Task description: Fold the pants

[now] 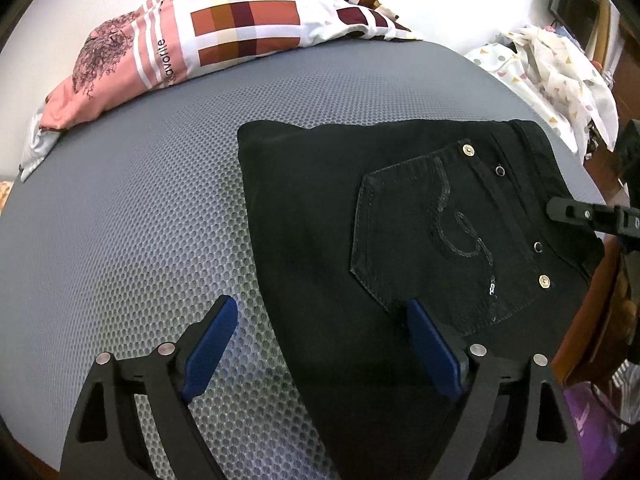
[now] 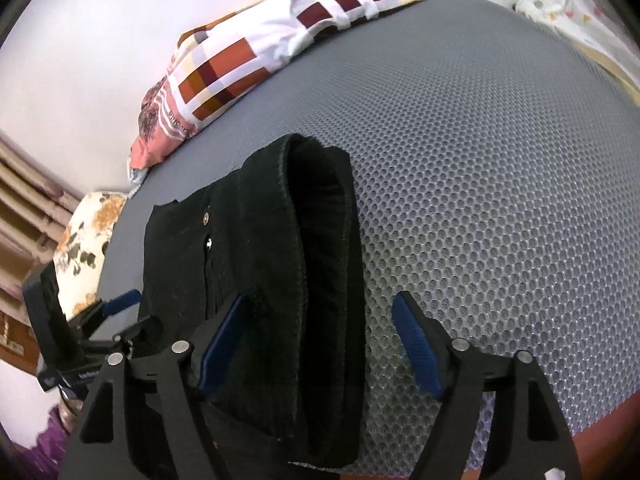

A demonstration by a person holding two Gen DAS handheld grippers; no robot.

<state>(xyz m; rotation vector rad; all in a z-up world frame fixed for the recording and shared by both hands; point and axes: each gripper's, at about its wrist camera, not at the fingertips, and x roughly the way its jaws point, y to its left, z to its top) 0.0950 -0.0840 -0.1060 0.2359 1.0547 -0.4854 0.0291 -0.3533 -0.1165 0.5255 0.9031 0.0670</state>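
The black pants (image 1: 400, 216) lie folded on the grey mesh mattress (image 1: 140, 200), back pocket with stitched pattern facing up. My left gripper (image 1: 320, 344) is open over the pants' near left edge, one blue pad on the mattress side, one over the cloth. In the right wrist view the pants (image 2: 280, 280) show as a thick folded stack with the fold loop at the far end. My right gripper (image 2: 320, 344) is open, straddling the stack's near right edge. Its fingertip shows in the left wrist view (image 1: 568, 210). The left gripper shows at the left of the right wrist view (image 2: 120, 308).
A patchwork pink, white and maroon quilt (image 1: 224, 28) lies along the mattress's far edge by the white wall. A pile of white patterned cloth (image 1: 560, 80) sits at the far right. A floral cushion (image 2: 84, 240) and wooden furniture are beside the bed.
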